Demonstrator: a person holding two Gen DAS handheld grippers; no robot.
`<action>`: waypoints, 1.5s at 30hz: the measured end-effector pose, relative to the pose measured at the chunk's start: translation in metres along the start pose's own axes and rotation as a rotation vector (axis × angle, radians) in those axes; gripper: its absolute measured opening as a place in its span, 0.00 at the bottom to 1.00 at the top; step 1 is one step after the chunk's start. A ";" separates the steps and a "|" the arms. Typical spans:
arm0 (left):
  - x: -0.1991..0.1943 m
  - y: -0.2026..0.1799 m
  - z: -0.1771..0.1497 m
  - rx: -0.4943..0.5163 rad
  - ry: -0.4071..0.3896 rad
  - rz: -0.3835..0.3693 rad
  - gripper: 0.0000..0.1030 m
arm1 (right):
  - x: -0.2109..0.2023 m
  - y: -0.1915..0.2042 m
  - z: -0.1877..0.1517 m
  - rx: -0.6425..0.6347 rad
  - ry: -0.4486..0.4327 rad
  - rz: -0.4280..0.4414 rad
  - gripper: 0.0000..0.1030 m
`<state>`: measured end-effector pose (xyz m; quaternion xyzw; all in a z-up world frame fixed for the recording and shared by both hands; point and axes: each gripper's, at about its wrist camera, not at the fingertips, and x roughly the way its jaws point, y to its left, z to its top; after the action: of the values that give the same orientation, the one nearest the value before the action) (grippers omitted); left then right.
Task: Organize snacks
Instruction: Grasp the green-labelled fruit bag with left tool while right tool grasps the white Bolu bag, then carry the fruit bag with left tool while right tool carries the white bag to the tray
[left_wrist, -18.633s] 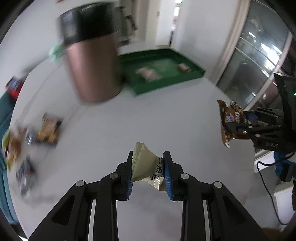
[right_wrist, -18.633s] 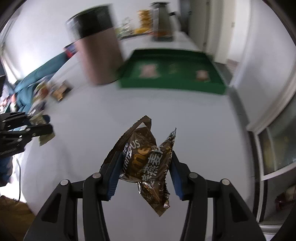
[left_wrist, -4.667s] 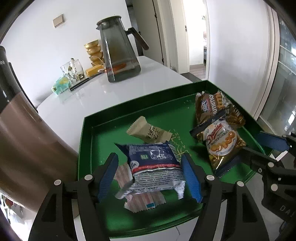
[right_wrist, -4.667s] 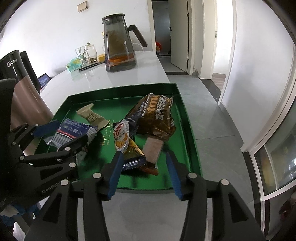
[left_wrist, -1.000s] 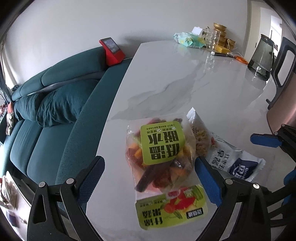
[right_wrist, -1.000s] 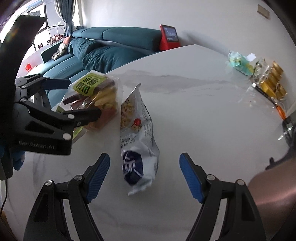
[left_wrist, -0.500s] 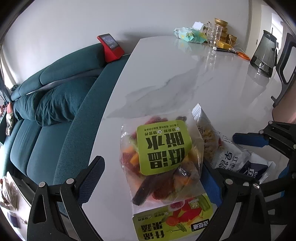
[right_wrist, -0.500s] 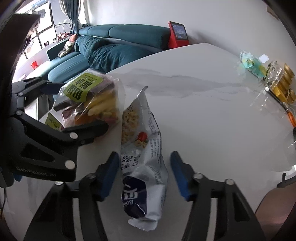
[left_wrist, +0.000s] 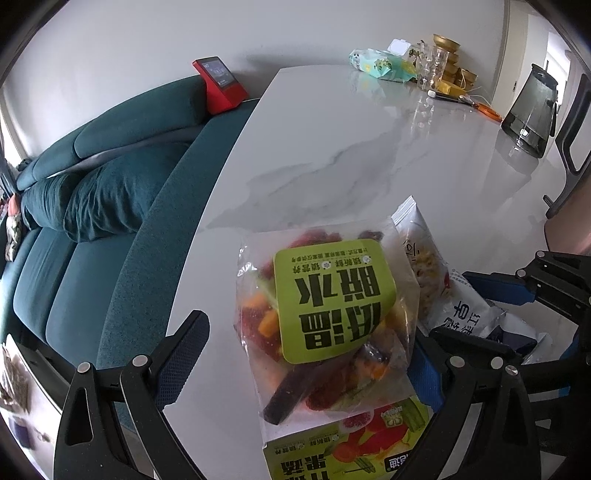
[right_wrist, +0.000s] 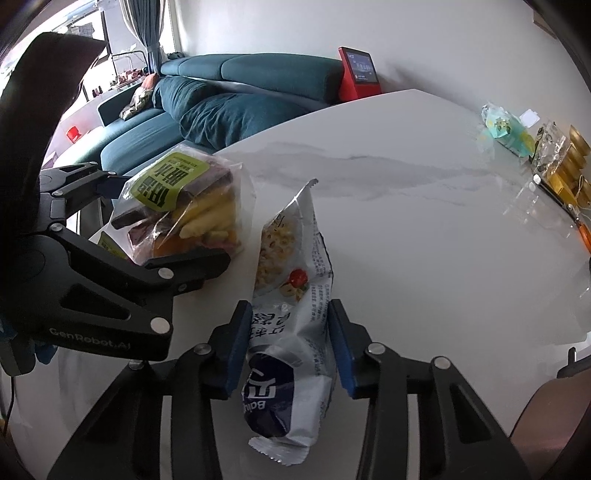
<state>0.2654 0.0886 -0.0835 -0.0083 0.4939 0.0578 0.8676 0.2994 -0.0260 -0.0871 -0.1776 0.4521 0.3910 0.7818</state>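
The right gripper (right_wrist: 290, 343) has just been closing, and its blue pads now press on both sides of the white and navy snack bag (right_wrist: 291, 314), pinching it near its lower half. The bag lies lengthwise on the white marbled table (right_wrist: 424, 229), its torn-edged top pointing away from the gripper and its printed cereal rings facing up.

The left gripper (left_wrist: 306, 358) stands wide open around the clear bag of dried fruit and vegetable crisps (left_wrist: 325, 317). Its left pad (left_wrist: 181, 354) is well apart from the bag; the right pad sits just beside the bag's edge, and whether it touches cannot be told. This bag, with a lime-green label, rests near the table edge closest to the sofa and lies partly over a green printed packet (left_wrist: 347, 450) under its near end.

The two bags lie side by side, the white one's top edge just beside the crisps.

Beyond them the tabletop runs bare to its far end, where a tissue pack (left_wrist: 376, 64), glassware (left_wrist: 436, 59) and a dark glass pitcher (left_wrist: 532, 110) stand. A teal sofa (left_wrist: 92, 206) sits alongside the table, with a red screen device (left_wrist: 219, 85) at its back.
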 end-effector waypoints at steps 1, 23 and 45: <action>0.000 0.000 0.000 0.001 -0.002 0.000 0.92 | 0.000 -0.001 0.000 0.006 -0.001 0.003 0.00; 0.005 -0.008 0.002 0.016 -0.030 0.005 0.57 | -0.009 -0.017 -0.008 0.117 -0.014 -0.013 0.00; -0.046 -0.017 -0.018 0.027 -0.076 0.030 0.54 | -0.101 0.011 -0.026 0.124 -0.123 -0.023 0.00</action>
<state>0.2290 0.0661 -0.0541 0.0132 0.4615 0.0645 0.8847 0.2475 -0.0807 -0.0146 -0.1095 0.4245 0.3635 0.8220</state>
